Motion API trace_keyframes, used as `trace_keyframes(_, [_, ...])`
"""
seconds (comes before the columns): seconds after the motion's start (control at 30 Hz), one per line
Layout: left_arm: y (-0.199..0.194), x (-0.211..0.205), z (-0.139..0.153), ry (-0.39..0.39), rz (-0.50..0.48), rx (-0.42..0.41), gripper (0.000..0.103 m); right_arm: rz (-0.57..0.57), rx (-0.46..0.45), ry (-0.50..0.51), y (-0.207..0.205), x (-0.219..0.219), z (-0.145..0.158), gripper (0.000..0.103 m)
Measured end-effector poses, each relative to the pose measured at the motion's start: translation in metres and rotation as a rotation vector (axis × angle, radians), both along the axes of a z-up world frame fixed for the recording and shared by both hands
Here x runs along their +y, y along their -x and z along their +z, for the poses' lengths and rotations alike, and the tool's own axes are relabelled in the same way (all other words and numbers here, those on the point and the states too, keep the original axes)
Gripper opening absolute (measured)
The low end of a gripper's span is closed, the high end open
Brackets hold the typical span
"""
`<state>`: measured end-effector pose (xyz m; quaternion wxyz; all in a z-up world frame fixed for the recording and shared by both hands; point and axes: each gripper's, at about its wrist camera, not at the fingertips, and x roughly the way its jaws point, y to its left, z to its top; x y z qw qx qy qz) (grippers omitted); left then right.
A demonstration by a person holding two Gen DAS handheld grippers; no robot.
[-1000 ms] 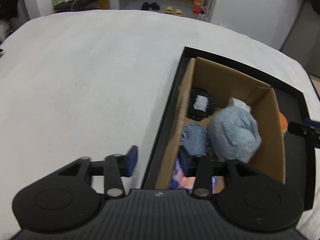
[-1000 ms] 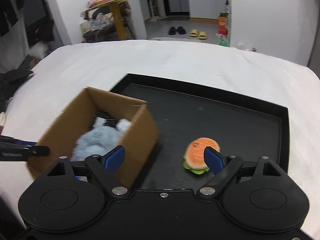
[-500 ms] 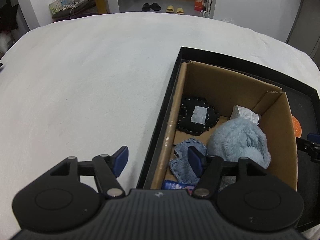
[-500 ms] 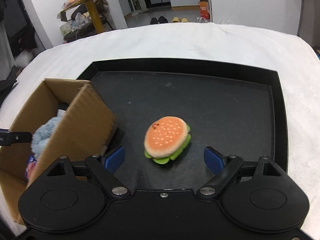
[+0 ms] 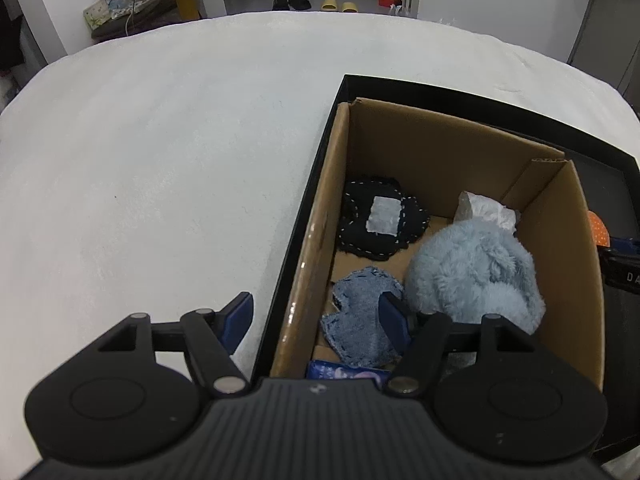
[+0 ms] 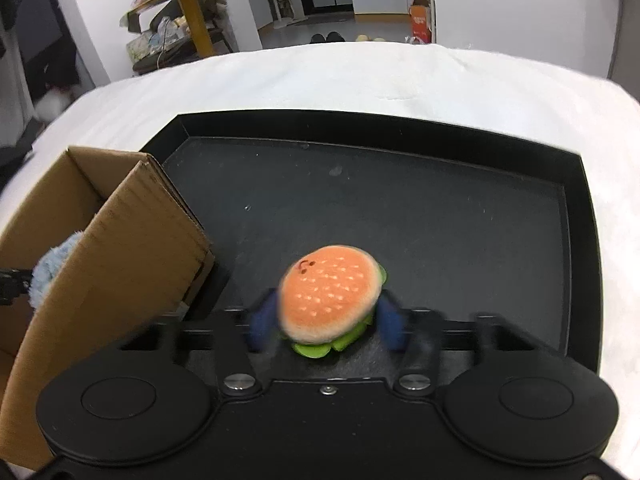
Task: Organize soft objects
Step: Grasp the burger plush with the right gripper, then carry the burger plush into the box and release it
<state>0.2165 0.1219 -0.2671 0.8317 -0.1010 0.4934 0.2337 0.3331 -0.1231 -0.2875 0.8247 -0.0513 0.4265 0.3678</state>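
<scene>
A rectangular brown corrugated cardboard box (image 5: 556,240) stands open in the left part of a shallow black tray (image 6: 440,208) on a white, finely textured bed (image 5: 160,152); inside lie 1 fluffy pale-blue plush ball (image 5: 472,272), 1 black stitched fabric patch (image 5: 380,220) with a white square, 1 frayed denim patch (image 5: 360,320), 1 crumpled white wad (image 5: 486,210) and 1 glossy blue packet (image 5: 344,372) at the near edge; the left gripper (image 5: 316,318) straddles the box's left wall, its 2 blue fingers apart and opening, gripping nothing, wider than a second ago; the right gripper (image 6: 324,320), motion-blurred, is closing on 1 round plush hamburger (image 6: 328,296), orange dotted bun over green felt, on the tray floor right of the box; whether the pads press it I cannot tell; earlier its fingers stood wide.
</scene>
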Motion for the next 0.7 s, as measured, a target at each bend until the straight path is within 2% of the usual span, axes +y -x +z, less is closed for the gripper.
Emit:
trace_keyframes(0.1, [0.0,0.0,-0.001,0.011,-0.013,0.001,0.068,-0.008,0.022,0.004,0.0,-0.001,0.003,0.041])
trace_keyframes(0.47, [0.007,0.005,0.005,0.03,-0.018,-0.009,0.068,-0.072,0.022,0.011,0.008,-0.009,0.026,0.041])
trace_keyframes(0.7, [0.015,0.005,0.013,0.038,-0.025,-0.045,0.068,-0.122,0.028,-0.048,0.02,-0.012,0.057,0.041])
